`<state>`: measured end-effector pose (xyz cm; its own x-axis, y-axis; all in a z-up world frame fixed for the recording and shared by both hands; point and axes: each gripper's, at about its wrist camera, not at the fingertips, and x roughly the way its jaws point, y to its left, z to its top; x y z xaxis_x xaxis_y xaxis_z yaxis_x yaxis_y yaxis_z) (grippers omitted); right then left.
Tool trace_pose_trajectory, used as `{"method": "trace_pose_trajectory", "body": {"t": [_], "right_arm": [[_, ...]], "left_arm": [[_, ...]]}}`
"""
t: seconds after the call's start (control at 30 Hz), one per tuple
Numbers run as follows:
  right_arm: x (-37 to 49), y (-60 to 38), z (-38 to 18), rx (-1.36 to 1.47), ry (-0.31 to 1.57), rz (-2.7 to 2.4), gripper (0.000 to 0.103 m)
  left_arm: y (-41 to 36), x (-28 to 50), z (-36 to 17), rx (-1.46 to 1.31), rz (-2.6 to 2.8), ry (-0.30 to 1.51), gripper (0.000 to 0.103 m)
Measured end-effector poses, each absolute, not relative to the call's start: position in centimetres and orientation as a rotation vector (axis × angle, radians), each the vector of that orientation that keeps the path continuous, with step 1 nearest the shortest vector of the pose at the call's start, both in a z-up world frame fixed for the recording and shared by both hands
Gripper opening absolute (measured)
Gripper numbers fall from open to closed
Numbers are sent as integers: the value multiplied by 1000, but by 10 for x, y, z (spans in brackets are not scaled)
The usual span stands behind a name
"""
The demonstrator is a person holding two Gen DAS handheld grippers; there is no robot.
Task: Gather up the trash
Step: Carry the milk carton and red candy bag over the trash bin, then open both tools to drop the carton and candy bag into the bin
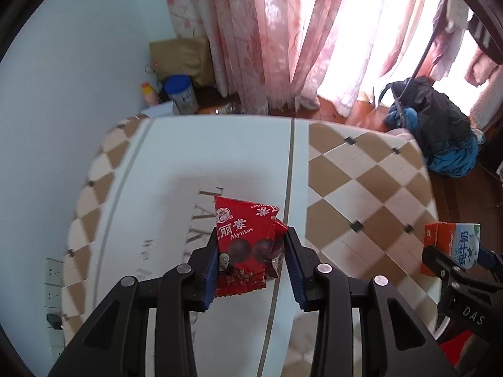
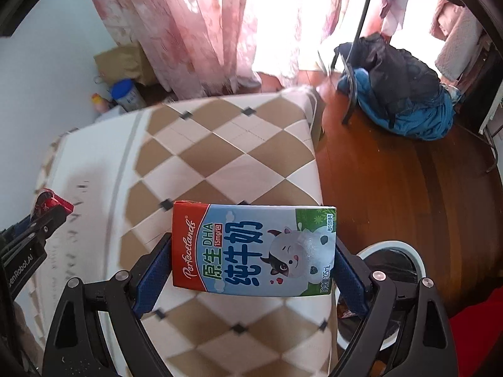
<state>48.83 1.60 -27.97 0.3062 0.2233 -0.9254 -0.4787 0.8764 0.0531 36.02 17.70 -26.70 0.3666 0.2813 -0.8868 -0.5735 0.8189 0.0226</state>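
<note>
Between the two blue pads of the left gripper [image 1: 251, 253] sits one red snack wrapper [image 1: 243, 242], pinched at its lower half and held above the desk [image 1: 361, 188]. The wrapper is glossy and creased, its top edge folded over, with white Chinese characters, the word "Mylikes" and two dark round chocolate balls printed on the front. From the right wrist view the same wrapper [image 2: 53, 202] shows only as a small red corner at the far left, sticking out of the left gripper [image 2: 47, 216]. The right gripper [image 2: 253, 251] presses its two fingers against the short ends of one small milk carton [image 2: 253, 251], which lies sideways between them, lifted over the right edge of the desk [image 2: 220, 163]. The carton is light blue with a red band at one end, a green patch at the other, a cartoon cow, blue Chinese characters and the words "Perfectlands" and "DHA". In the left wrist view this carton [image 1: 452, 248] appears at the right border, held by the right gripper [image 1: 456, 260]. The desk is covered with a cloth of brown and cream diamonds beside a plain white part with grey lines. Below the carton, on the wooden floor [image 2: 393, 188], stands one round bin with a white rim [image 2: 415, 254] and a dark inside. So I count two pieces of trash, one in each gripper.
</note>
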Motion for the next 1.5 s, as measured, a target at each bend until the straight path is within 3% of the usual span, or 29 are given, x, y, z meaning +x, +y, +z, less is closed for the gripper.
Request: {"method": "trace_pose_trajectory", "body": {"t": [0.33, 0.67, 0.9, 1.2, 1.23, 1.3, 1.37, 1.5], "right_arm": [[419, -64, -184, -114, 1030, 495, 93], [398, -212, -120, 11, 948, 396, 93], [415, -328, -162, 51, 1027, 237, 93], [465, -395, -292, 87, 1246, 169, 93], [471, -395, -302, 81, 1263, 165, 93], [487, -393, -328, 73, 1299, 173, 93], [505, -390, -352, 72, 1334, 179, 93], [530, -383, -388, 71, 1401, 195, 94]], "left_arm": [[109, 305, -177, -269, 459, 929, 34], [-6, 319, -132, -237, 230, 881, 34], [-99, 374, -176, -262, 42, 1010, 34], [-165, 461, -297, -316, -78, 1306, 35], [-165, 469, -313, -331, -72, 1341, 39], [-166, 478, -329, -350, -62, 1381, 56], [-164, 487, -347, -369, -31, 1413, 91], [-158, 492, -362, -371, 21, 1445, 94]]}}
